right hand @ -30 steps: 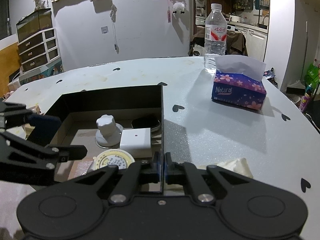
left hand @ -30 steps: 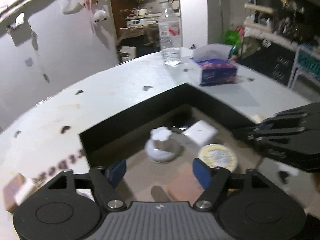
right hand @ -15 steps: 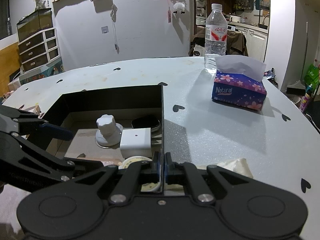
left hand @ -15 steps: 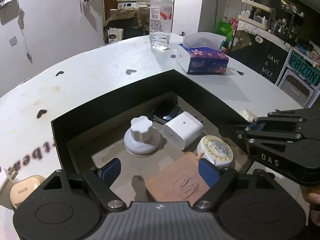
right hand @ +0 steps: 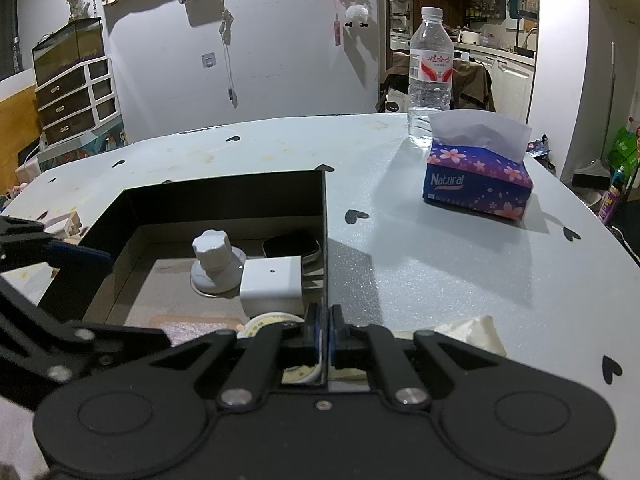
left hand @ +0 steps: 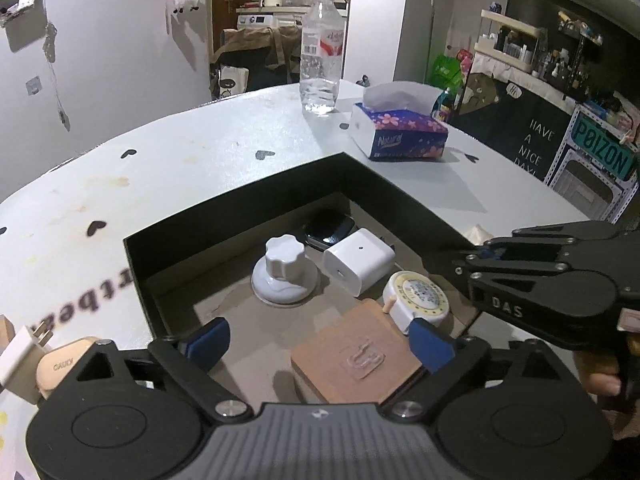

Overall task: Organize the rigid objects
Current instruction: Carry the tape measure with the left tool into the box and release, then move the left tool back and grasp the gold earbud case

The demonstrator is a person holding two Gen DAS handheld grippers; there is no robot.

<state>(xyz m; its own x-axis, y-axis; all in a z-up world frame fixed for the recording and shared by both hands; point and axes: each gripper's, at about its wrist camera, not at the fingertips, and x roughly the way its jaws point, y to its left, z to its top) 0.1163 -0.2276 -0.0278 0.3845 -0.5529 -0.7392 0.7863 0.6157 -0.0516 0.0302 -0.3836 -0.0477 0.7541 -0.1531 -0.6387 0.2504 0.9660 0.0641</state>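
Over the black box (left hand: 248, 208), left gripper (left hand: 318, 338) hung spread wide, holding nothing. Inside lay white knob (left hand: 283, 276), white charger (left hand: 358, 266), round tape (left hand: 418, 300), wooden block (left hand: 356, 360). Right gripper (right hand: 325, 334) was clamped on the box's right wall. Tissue pack (right hand: 478, 184) sat well apart.
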